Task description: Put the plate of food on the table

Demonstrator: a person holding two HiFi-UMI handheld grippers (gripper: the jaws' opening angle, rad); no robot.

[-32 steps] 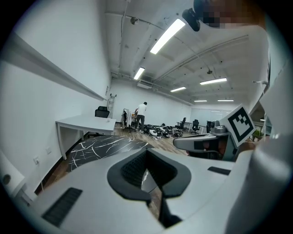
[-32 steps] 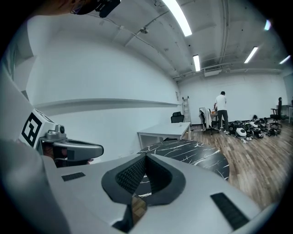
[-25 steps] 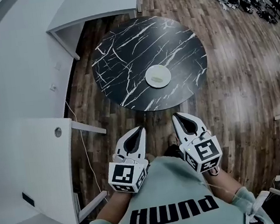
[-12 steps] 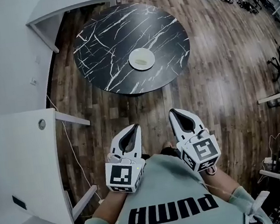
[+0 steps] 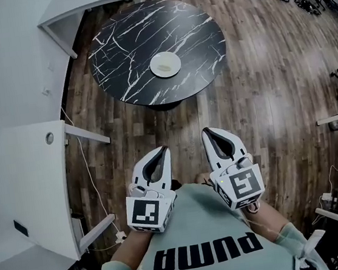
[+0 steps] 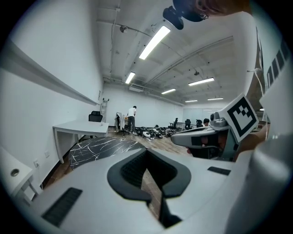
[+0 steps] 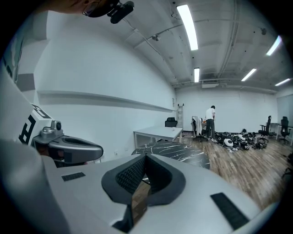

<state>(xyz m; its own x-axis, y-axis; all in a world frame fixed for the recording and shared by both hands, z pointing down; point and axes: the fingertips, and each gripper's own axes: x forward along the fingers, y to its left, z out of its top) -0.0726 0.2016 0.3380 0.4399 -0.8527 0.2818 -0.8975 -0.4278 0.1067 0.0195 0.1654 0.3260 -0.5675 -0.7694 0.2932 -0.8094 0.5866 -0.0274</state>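
We read one word only: "PUMA", in large black letters across the chest of the person's pale green shirt (image 5: 208, 252), upside down in the head view. On the left gripper (image 5: 163, 150) the cube (image 5: 148, 214) bears a black-and-white square code; so does the cube (image 5: 243, 184) on the right gripper (image 5: 206, 133).

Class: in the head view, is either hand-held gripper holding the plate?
No, the plate rests on the black table, with nothing touching it.
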